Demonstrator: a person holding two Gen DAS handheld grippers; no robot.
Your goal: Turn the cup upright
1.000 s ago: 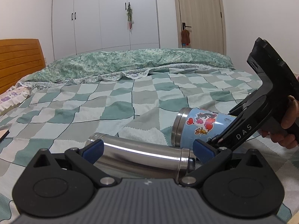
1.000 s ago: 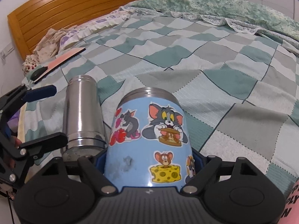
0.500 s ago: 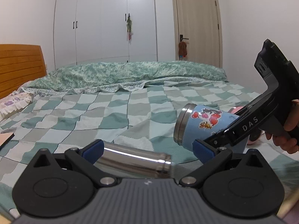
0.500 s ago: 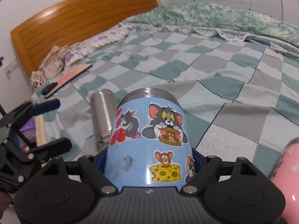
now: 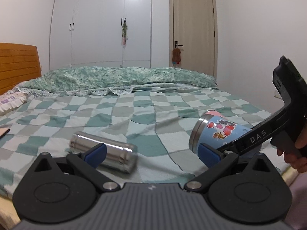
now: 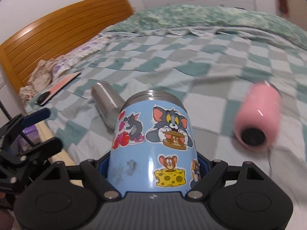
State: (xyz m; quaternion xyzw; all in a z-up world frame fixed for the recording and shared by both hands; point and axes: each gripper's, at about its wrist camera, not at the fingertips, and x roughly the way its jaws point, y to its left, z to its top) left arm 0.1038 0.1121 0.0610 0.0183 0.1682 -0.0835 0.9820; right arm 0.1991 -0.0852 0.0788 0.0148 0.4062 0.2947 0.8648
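Your right hand-held gripper [image 6: 153,164] is clamped on the blue cartoon cup [image 6: 153,143], its blue pads pressed to the cup's lower walls near the base. From the left wrist view, the cup [image 5: 216,132] hangs clear of the bed [image 5: 134,115], tilted with its steel rim pointing forward and slightly up, so it is neither lying flat nor upright. I judge the task roughly halfway done: the pick-up is made, but the turn to vertical and the set-down are not yet done. You need to rotate your wrist until the rim faces the ceiling, then lower the base onto the checked bedspread and release. The mattress is soft, so the cup may tip when you let go.

Your left hand-held gripper [image 5: 151,152] is spread wide and holds nothing; the plain steel cup [image 5: 103,151] lies on its side on the bed just beyond its left pad. A pink cup [image 6: 257,115] also lies on its side, off to the right, blurred.
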